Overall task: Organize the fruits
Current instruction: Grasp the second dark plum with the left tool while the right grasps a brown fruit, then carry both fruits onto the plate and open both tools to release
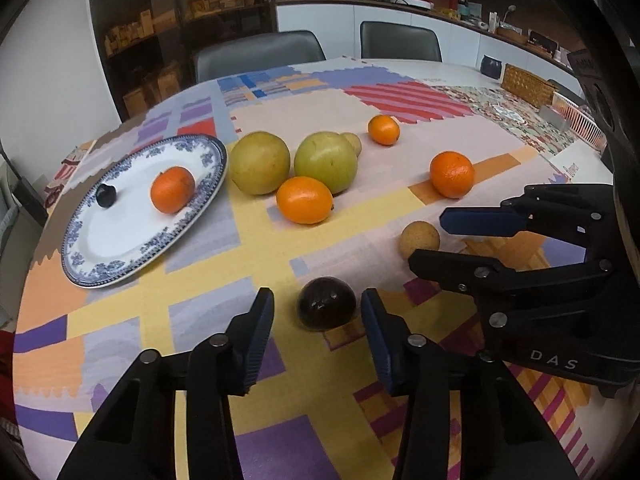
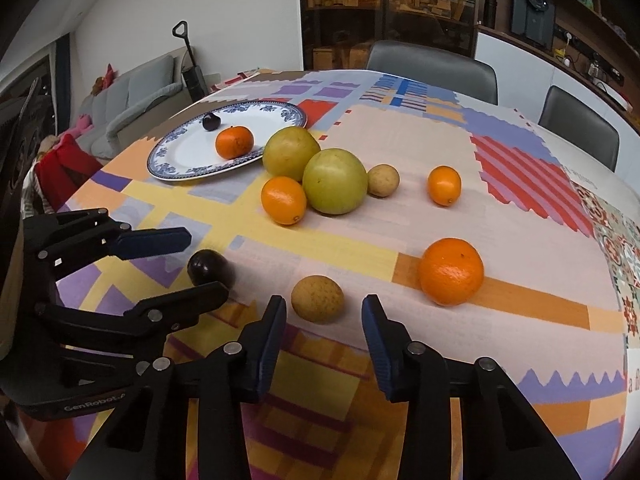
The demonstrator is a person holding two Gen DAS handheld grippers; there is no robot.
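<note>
Between left gripper (image 1: pixel 318 314) jaws, dark plum (image 1: pixel 326 308), untouched

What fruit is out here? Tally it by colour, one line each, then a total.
Orange: 4
Green: 2
Tan: 2
Dark purple: 2
Total: 10
</note>
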